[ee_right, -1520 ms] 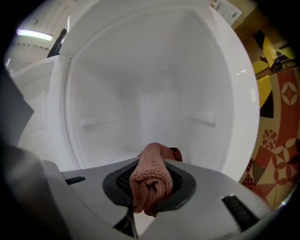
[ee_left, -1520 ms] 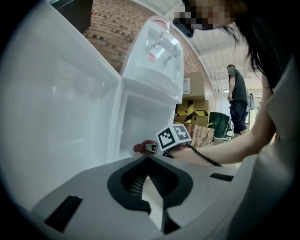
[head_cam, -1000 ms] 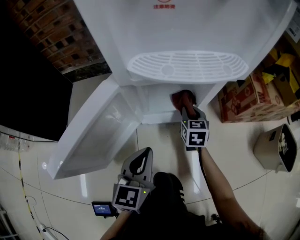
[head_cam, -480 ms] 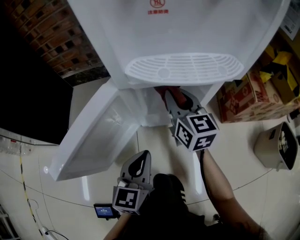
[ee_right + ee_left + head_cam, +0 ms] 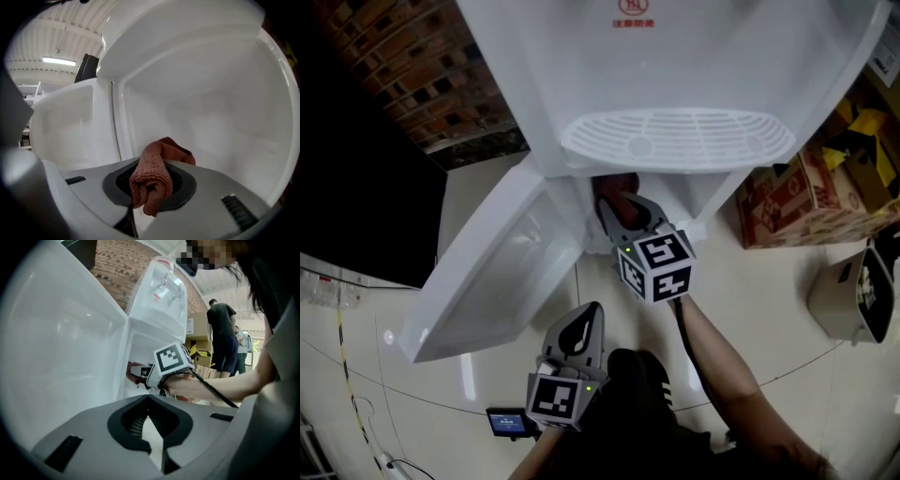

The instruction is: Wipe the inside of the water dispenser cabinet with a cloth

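Observation:
The white water dispenser [image 5: 675,56] stands with its lower cabinet [image 5: 211,117] open and its door [image 5: 487,272] swung out to the left. A red-brown cloth [image 5: 614,184] is bunched in my right gripper [image 5: 617,204], which is shut on it and reaches into the left part of the cabinet opening, under the drip grille [image 5: 675,141]. In the right gripper view the cloth [image 5: 152,176] bulges out of the jaws in front of the white inner walls. My left gripper [image 5: 584,323] hangs back near my body, shut and empty, pointing toward the cabinet.
Cardboard boxes [image 5: 806,197] stand right of the dispenser, and a pale bin [image 5: 853,295] sits farther right. A small device [image 5: 506,419] lies on the tiled floor. A brick wall [image 5: 422,66] rises behind. A person [image 5: 222,338] stands in the background of the left gripper view.
My right gripper has carried the cloth from the right side of the cabinet opening to its left side, and its marker cube has turned. The left gripper has stayed put.

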